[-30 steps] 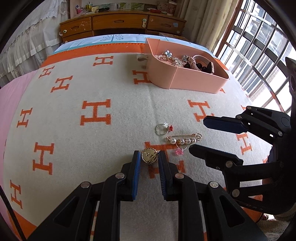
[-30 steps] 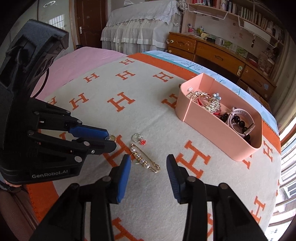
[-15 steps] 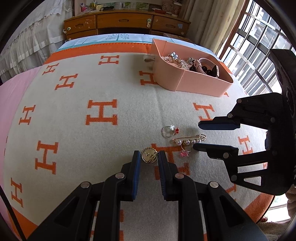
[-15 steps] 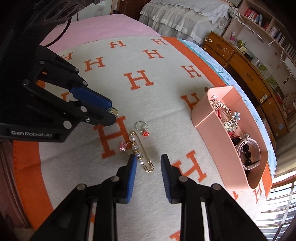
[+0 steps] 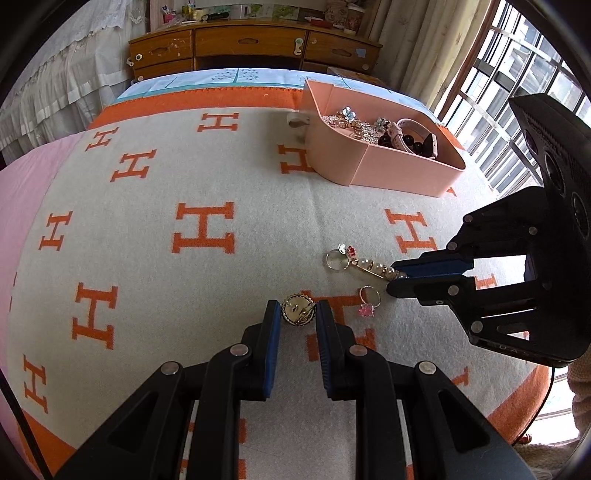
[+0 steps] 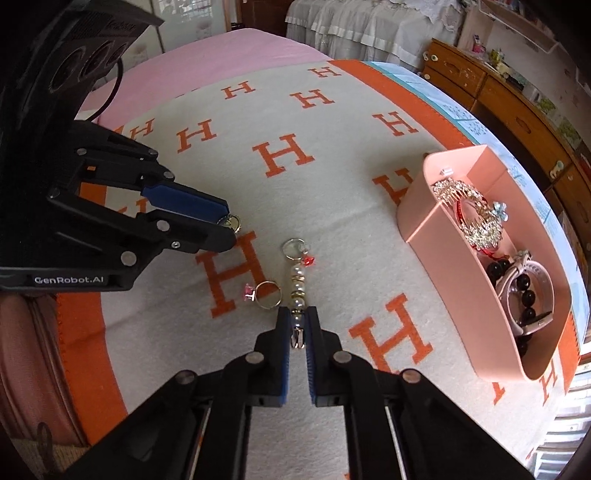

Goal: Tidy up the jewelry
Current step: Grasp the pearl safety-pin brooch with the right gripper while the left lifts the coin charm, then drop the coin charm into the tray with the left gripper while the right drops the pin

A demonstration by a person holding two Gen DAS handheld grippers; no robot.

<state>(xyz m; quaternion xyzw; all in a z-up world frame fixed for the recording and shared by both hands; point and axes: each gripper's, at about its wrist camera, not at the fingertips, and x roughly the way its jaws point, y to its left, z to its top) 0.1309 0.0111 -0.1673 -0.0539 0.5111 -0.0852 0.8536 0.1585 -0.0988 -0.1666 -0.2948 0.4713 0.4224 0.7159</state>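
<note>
Right gripper (image 6: 298,321) pinching pearl brooch pin (image 6: 297,286) lying on blanket (image 6: 332,229); thin pin risking slipping. Left gripper (image 5: 297,317) clamping gold round brooch (image 5: 298,314). Pink-stone ring (image 6: 264,293) touching pin, risking dragging along.

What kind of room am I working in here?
Most likely a bedroom: a blanket spread over a bed, a wooden dresser behind it, and a second bed with a white frilled cover.

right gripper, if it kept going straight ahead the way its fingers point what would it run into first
The right gripper is already shut on the gold pearl-beaded safety-pin brooch, which lies along its line. Just past the brooch's far tip sits the silver ring with a red stone; beyond that, only the cream blanket with orange H's, though depth is unclear.
</note>
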